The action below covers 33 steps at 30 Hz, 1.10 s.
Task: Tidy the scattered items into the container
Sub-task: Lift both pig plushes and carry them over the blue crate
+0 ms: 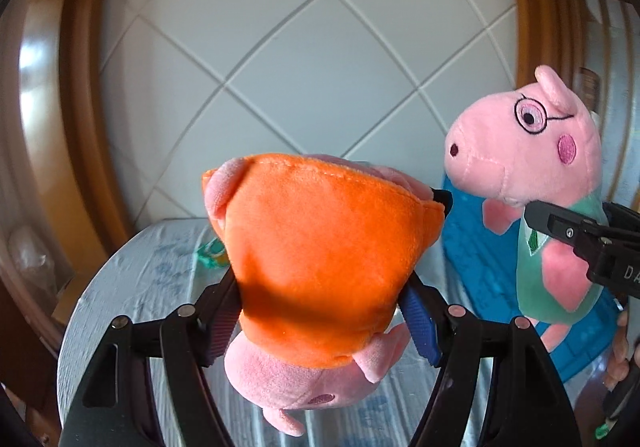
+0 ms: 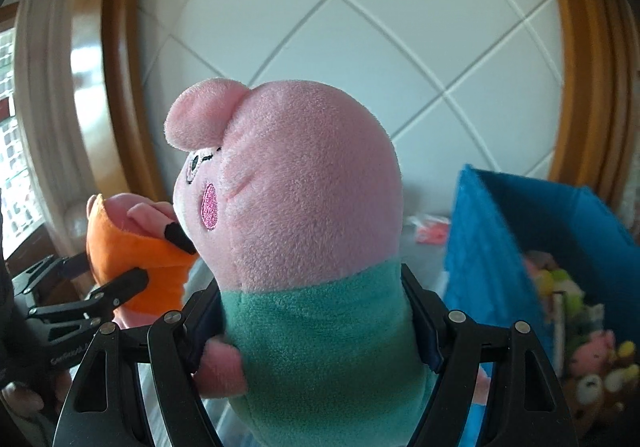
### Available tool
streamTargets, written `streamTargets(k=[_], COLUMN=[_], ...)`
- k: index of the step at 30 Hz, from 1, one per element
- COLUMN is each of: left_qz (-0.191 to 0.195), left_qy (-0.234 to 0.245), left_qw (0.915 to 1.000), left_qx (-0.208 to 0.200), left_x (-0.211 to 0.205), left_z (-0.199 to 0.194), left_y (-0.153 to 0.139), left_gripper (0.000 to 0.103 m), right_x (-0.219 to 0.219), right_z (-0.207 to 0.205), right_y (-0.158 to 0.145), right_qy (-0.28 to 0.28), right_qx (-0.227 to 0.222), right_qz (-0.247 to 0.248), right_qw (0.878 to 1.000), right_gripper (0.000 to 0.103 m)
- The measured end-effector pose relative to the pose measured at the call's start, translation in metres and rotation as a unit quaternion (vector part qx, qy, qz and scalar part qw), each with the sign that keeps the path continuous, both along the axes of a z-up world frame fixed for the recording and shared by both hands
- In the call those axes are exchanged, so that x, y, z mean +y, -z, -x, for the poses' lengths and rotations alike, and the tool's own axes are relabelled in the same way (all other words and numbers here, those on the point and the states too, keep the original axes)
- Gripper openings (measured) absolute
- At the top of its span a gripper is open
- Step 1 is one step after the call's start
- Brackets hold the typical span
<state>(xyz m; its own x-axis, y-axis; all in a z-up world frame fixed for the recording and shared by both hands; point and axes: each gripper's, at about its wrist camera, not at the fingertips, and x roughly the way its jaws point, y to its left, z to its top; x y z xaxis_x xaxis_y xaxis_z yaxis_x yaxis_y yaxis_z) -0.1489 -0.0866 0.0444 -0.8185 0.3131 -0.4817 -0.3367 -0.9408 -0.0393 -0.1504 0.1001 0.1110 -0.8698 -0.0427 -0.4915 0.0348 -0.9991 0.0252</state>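
My left gripper (image 1: 320, 311) is shut on a pink pig plush in an orange dress (image 1: 316, 247), held upside down above the table. It also shows at the left of the right wrist view (image 2: 132, 247). My right gripper (image 2: 316, 323) is shut on a pink pig plush in a green shirt (image 2: 304, 231), held upright in the air. In the left wrist view this plush (image 1: 532, 151) hangs at the right, in front of the blue fabric bin (image 1: 480, 259). The bin (image 2: 496, 231) stands at the right and holds several small plush toys (image 2: 592, 351).
A round table with a pale patterned cover (image 1: 160, 287) lies below. A small green item (image 1: 210, 249) lies on it behind the orange plush. An orange-red item (image 2: 432, 231) lies on the table left of the bin. A white tiled wall and wooden frame stand behind.
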Motion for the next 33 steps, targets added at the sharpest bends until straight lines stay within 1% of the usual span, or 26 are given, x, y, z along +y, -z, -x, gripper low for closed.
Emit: streamTargets(k=[6,11,13,14,16,17,19,20,22,23,24,26,27,28,29,30,31,32,33], left_qz=[0.002,0.003,-0.008,-0.013,-0.021,-0.027,-0.035,-0.043,-0.048,-0.044,-0.040,-0.019,-0.009,0.005,0.025,0.036,0.044,0.061,0.070], left_qy=[0.040,0.067,0.078,0.082,0.089,0.094,0.107,0.115,0.121,0.125,0.127,0.133,0.135,0.135,0.137,0.137,0.136,0.132,0.128], left_qw=[0.9990,0.9963,0.9947,0.9938,0.9923,0.9914,0.9899,0.9891,0.9890,0.9896,0.9900,0.9908,0.9908,0.9906,0.9891,0.9874,0.9860,0.9829,0.9812], left_qx=[0.022,0.054,0.067,0.074,0.084,0.087,0.087,0.081,0.070,0.056,0.047,0.013,0.000,-0.020,-0.049,-0.071,-0.086,-0.114,-0.127], left_x=[0.052,0.123,0.158,0.176,0.209,0.234,0.266,0.290,0.318,0.341,0.353,0.390,0.404,0.412,0.428,0.439,0.444,0.454,0.453], left_z=[-0.010,-0.022,-0.027,-0.030,-0.036,-0.039,-0.040,-0.040,-0.038,-0.035,-0.031,-0.025,-0.030,-0.026,-0.021,-0.021,-0.020,-0.015,-0.015], left_y=[-0.021,-0.048,-0.061,-0.067,-0.077,-0.084,-0.090,-0.093,-0.094,-0.089,-0.085,-0.070,-0.068,-0.053,-0.038,-0.028,-0.018,-0.003,0.007], left_gripper=[0.071,0.071,0.071,0.071,0.071,0.071,0.072,0.071,0.072,0.072,0.072,0.072,0.072,0.072,0.072,0.072,0.072,0.073,0.073], right_x=[0.035,0.087,0.122,0.133,0.174,0.191,0.230,0.256,0.293,0.305,0.323,0.352,0.371,0.378,0.394,0.407,0.419,0.426,0.435], right_z=[-0.018,-0.034,-0.045,-0.047,-0.053,-0.055,-0.058,-0.059,-0.058,-0.059,-0.060,-0.059,-0.055,-0.057,-0.057,-0.052,-0.046,-0.042,-0.035], right_y=[-0.021,-0.040,-0.052,-0.055,-0.065,-0.067,-0.070,-0.070,-0.068,-0.067,-0.064,-0.059,-0.052,-0.049,-0.040,-0.031,-0.023,-0.015,-0.005], right_qy=[0.037,0.064,0.074,0.076,0.087,0.091,0.100,0.108,0.119,0.120,0.123,0.132,0.136,0.138,0.139,0.139,0.138,0.138,0.137], right_qx=[0.022,0.052,0.069,0.074,0.087,0.090,0.093,0.093,0.090,0.086,0.079,0.067,0.056,0.049,0.038,0.023,0.011,-0.003,-0.020], right_qz=[-0.007,-0.011,-0.015,-0.018,-0.028,-0.030,-0.030,-0.030,-0.028,-0.026,-0.023,-0.023,-0.019,-0.015,-0.008,0.000,0.004,0.008,0.009], right_qw=[0.999,0.997,0.995,0.994,0.992,0.991,0.990,0.989,0.988,0.989,0.989,0.989,0.989,0.989,0.990,0.990,0.990,0.990,0.990], right_gripper=[0.077,0.077,0.078,0.078,0.078,0.078,0.078,0.078,0.078,0.078,0.078,0.078,0.078,0.078,0.078,0.078,0.078,0.078,0.078])
